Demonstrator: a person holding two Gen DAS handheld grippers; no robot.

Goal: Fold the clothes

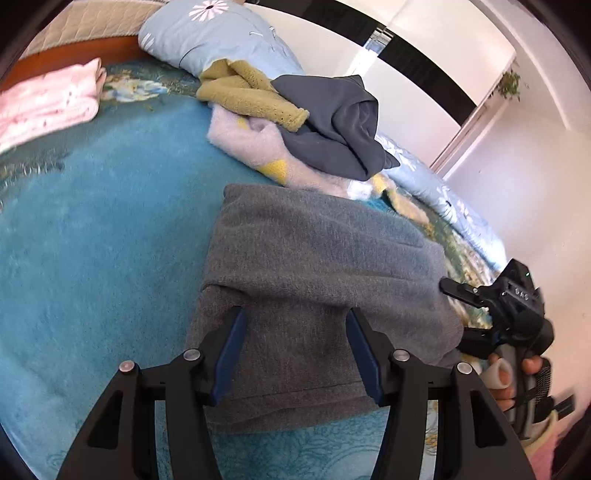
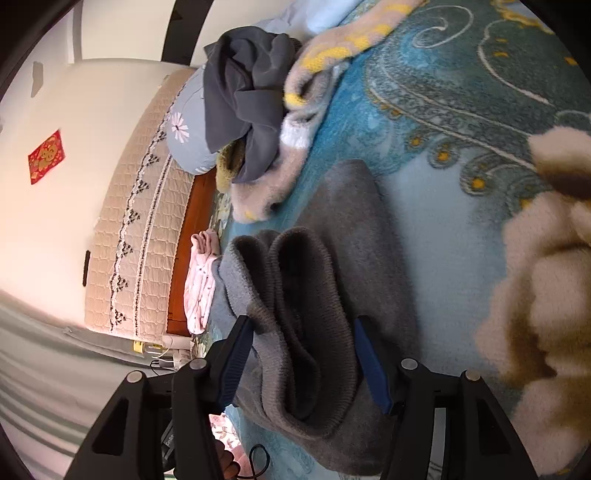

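The grey knit garment (image 1: 310,280) lies folded on the blue patterned bedspread (image 1: 96,236), near the bed's front edge. The left gripper (image 1: 293,321) sits over its near edge, fingers spread wide and released. The right gripper (image 2: 303,328) straddles the ribbed hem at the garment's right end, fingers also parted, clamping nothing. Beyond lies a heap of unfolded clothes (image 1: 314,122). A pink folded garment (image 1: 48,103) rests far left.

Clothes and bedding on the bed, counted

One folded grey sweater (image 1: 317,266), one folded pink garment (image 1: 48,103), three unfolded garments heaped together: one mustard knit (image 1: 243,92), one dark grey top (image 1: 332,122), one pale fuzzy piece (image 1: 251,144); one blue flowered pillow (image 1: 207,33); two grippers.
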